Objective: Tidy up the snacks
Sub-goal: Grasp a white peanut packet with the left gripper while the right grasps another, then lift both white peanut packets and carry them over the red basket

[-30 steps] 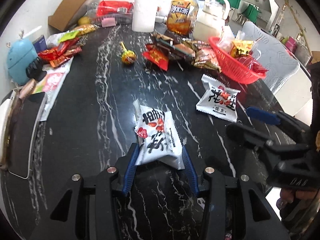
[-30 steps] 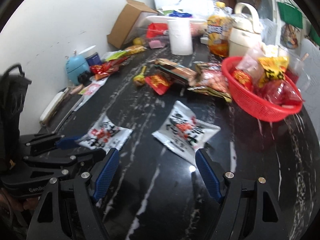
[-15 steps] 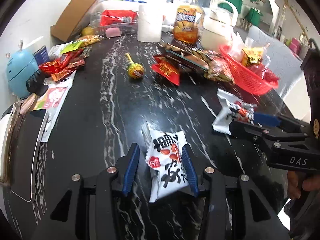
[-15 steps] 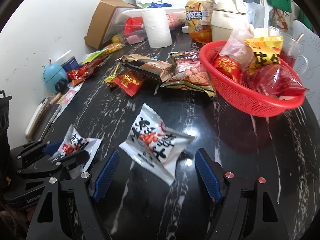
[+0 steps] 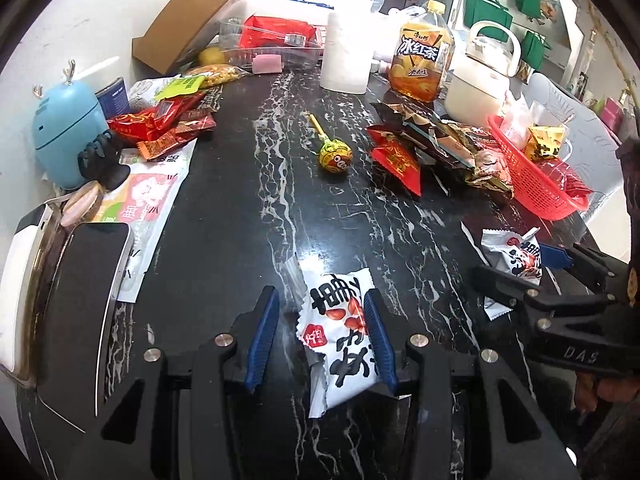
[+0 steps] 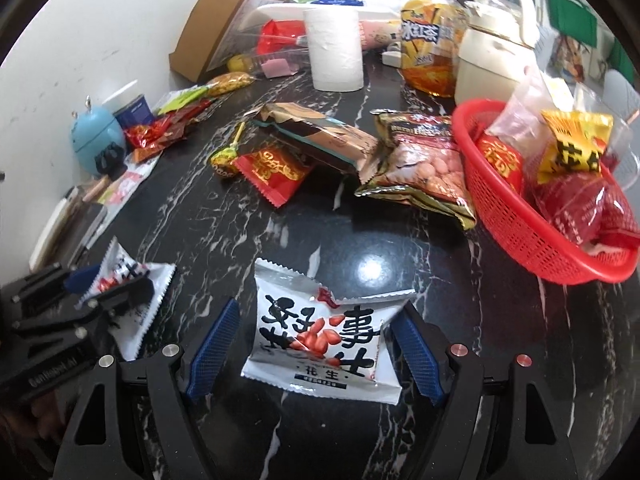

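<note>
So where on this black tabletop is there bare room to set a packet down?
Free: the dark strip between the phone and the lollipop, and the patch between the red basket and the right gripper. Crowded: the wall side and the packets beside the basket.

Red basket (image 6: 520, 240) — black, white-veined table (image 6: 240, 232).

You've brought both grippers forward and down over the black marble table (image 5: 248, 208), so your left gripper (image 5: 318, 336) now straddles one white peanut packet (image 5: 340, 336) and your right gripper (image 6: 316, 346) brackets the other peanut packet (image 6: 320, 340).
</note>
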Available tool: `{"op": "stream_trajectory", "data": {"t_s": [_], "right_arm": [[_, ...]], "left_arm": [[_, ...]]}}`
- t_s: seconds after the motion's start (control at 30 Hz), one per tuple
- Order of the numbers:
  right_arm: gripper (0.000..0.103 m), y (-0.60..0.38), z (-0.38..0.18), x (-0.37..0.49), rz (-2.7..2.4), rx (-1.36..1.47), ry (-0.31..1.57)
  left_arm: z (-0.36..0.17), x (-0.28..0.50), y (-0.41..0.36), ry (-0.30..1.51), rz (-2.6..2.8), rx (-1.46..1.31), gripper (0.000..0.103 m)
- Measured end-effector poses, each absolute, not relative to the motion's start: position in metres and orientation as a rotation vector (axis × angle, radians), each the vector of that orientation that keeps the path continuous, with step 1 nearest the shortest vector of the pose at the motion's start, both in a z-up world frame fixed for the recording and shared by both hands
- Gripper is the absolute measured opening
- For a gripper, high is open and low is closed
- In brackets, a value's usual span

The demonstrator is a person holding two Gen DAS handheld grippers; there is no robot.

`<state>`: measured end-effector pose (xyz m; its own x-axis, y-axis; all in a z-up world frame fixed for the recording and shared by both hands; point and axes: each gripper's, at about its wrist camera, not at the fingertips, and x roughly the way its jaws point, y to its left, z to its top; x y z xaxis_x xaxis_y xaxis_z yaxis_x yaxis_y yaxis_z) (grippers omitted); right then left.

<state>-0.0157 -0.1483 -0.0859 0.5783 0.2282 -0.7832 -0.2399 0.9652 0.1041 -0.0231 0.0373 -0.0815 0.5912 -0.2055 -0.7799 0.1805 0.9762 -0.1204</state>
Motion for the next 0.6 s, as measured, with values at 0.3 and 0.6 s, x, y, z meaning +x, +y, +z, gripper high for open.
{"op": "stream_trajectory", "data": {"t_s": [0.3, 0.6], "right_arm": [[0.061, -0.145, -0.086, -0.024, 0.281, -0.06, 0.896], [0.062, -0.144, -0.087, -0.035, 0.301, -0.084, 0.881]], "left_arm": [[-0.08, -0.024, 0.029, 0.935, -0.238, 0.002, 0.043], [-0.084, -0.031, 0.012, 0.925, -0.265, 0.074, 0.068]]}}
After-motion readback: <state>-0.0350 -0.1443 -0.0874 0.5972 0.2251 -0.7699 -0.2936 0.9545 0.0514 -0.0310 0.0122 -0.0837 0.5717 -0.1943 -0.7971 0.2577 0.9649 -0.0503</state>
